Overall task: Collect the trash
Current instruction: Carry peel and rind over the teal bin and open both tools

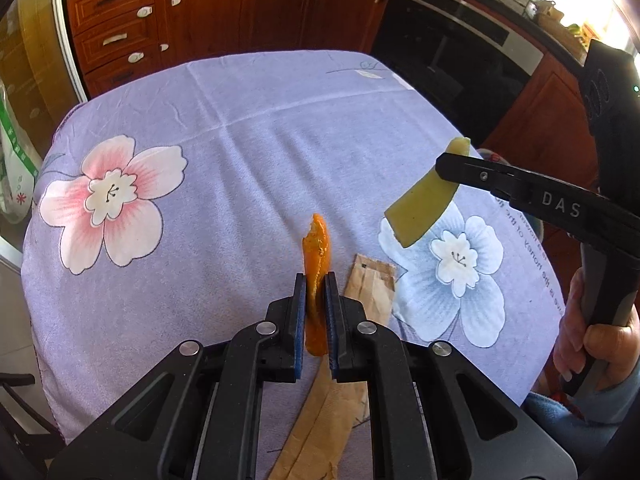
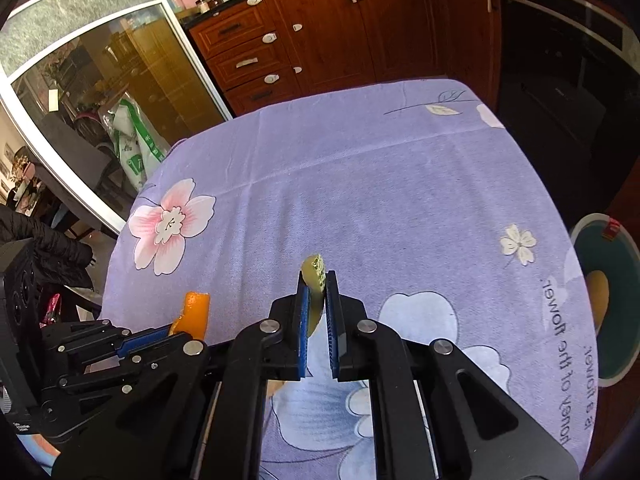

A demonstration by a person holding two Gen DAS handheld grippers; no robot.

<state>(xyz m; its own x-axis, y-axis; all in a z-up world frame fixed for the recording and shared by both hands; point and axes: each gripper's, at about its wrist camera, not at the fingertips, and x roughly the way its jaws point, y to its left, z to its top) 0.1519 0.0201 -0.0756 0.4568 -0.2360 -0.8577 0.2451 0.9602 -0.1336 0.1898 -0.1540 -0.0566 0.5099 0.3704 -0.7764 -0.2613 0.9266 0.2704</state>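
Carrying peels | left claw [image 1: 316, 296] pinching orange peel [image 1: 316, 248] | right claw [image 2: 318, 300] pinching green peel [image 2: 314, 276] | keep both pinches firm toward floor bin [image 2: 604, 300] | paper wrapper [image 1: 368, 292] remains on table [image 1: 248, 184]

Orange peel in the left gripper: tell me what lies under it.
Under the orange peel lies a brown paper wrapper on the purple cloth. The left gripper covers the wrapper's middle.
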